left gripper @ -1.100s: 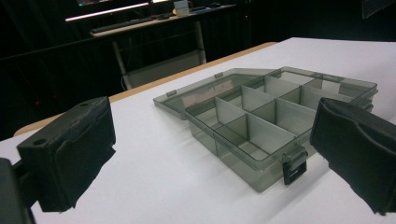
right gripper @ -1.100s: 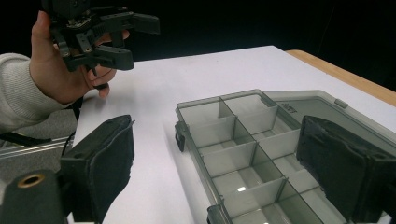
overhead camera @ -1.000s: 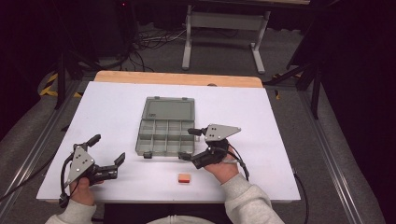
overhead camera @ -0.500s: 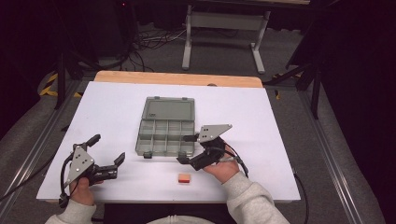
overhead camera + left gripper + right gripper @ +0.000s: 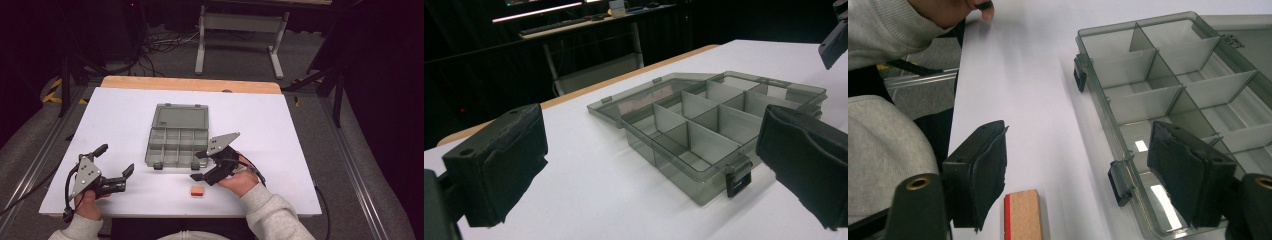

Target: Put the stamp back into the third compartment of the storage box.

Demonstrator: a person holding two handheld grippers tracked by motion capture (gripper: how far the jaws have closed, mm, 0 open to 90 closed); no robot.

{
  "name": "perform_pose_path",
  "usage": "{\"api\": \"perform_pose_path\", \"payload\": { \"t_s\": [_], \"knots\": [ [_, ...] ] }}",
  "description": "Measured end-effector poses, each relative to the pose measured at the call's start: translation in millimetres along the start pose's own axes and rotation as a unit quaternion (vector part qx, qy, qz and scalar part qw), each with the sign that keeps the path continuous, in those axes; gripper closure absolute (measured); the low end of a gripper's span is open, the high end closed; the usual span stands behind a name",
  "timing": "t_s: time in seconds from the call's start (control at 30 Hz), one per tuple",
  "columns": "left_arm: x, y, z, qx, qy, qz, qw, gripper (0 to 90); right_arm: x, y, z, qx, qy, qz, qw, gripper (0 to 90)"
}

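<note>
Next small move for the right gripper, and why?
Probably lower the right gripper toward the small red-edged block and straddle it. Its jaws stand open, and in the right gripper view the block lies on the table near the left jaw. The organizer box is open with empty compartments; the left gripper is also open.

Between the right gripper's [image 5: 1075, 172] jaws, the small wooden block [image 5: 1023, 216] is cut off by the bottom edge. The far pad [image 5: 1193, 170] covers part of the organizer box's [image 5: 1168, 90] near compartments.
</note>
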State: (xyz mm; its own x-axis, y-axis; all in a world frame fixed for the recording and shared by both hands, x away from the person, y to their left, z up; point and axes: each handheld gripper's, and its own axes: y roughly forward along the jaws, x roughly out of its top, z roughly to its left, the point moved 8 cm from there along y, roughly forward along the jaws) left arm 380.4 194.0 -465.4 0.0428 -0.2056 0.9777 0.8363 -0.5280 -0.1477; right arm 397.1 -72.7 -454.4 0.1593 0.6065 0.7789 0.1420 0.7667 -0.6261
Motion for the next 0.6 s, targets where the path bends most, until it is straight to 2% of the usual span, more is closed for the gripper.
{"api": "perform_pose_path", "payload": {
  "t_s": [0.6],
  "knots": [
    [-0.9,0.8,-0.7,-0.002,0.000,0.002,1.0000,1.2,-6.9,7.0,7.1,0.009,-0.012,0.064,0.9978,24.2]
  ]
}}
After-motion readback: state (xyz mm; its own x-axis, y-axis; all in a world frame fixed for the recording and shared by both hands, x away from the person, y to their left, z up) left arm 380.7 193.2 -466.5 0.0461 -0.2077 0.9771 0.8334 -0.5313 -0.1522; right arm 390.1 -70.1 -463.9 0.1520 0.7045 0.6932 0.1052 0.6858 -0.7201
